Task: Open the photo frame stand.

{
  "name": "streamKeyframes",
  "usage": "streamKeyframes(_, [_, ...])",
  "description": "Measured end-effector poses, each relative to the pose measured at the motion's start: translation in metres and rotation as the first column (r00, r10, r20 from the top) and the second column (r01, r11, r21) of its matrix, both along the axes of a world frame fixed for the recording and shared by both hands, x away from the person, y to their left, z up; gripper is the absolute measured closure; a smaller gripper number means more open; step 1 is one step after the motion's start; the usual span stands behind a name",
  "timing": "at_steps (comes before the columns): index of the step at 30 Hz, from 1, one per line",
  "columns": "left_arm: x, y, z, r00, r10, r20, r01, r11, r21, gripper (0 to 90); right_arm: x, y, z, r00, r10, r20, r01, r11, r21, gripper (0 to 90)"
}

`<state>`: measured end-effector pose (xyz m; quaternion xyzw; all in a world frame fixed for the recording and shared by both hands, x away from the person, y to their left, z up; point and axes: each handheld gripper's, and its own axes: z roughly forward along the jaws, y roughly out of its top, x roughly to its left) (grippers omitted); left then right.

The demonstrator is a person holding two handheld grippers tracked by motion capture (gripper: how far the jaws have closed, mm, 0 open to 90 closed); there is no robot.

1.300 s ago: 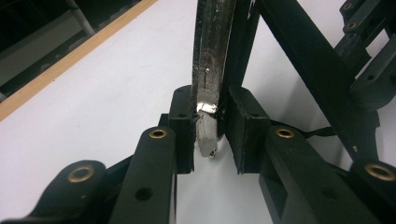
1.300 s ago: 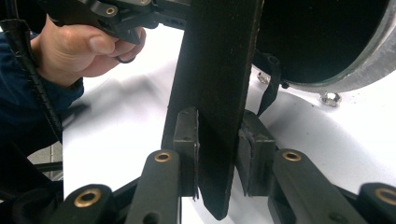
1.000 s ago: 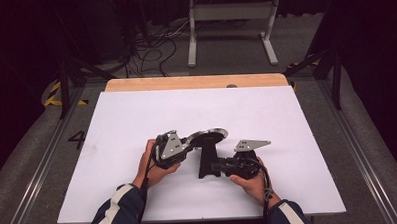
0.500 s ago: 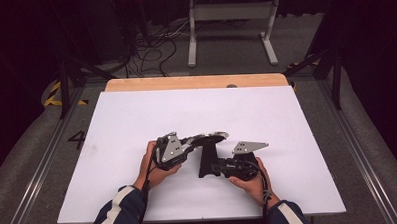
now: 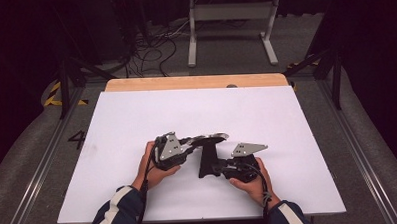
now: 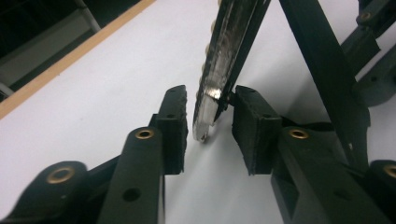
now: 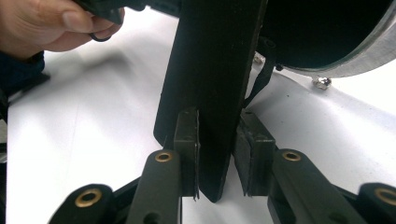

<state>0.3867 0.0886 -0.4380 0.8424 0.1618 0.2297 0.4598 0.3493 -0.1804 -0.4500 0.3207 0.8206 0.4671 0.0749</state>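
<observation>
A white sheet point(image 5: 137, 124) covers the wooden table point(image 5: 195, 82) — a black stand point(image 5: 207, 164) rests on it

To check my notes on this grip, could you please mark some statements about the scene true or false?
1. The right gripper has its jaws clamped on the black upright. True.
2. The left gripper squeezes the disc rim tightly. False: its jaws have just been opening, and the rim sits loosely between them.
3. The table has a white surface. True.
4. The disc lies flat on the table. False: it sits on top of the upright.
</observation>
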Motion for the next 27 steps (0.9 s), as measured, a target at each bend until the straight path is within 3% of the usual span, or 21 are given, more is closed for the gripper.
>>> streamKeyframes(8, [-0.004,0.008,0.003,1.0000,-0.006,-0.008,0.006,1.0000,0.002,63.4,-0.002,-0.002,0.002,0.9998,-0.005,0.022,0.005,1.000,-0.010,73.0])
streamKeyframes(14, [-0.008,0.016,0.006,0.9998,-0.012,-0.014,0.012,0.9996,0.026,60.4,-0.005,-0.005,0.007,0.9992,-0.013,0.038,0.014,1.000,-0.005,73.8])
streamKeyframes(27, [-0.016,0.037,0.014,0.9993,0.003,-0.037,-0.004,0.9997,-0.024,52.8,-0.015,-0.007,0.018,0.9947,-0.025,0.099,0.028,0.999,-0.026,76.0])
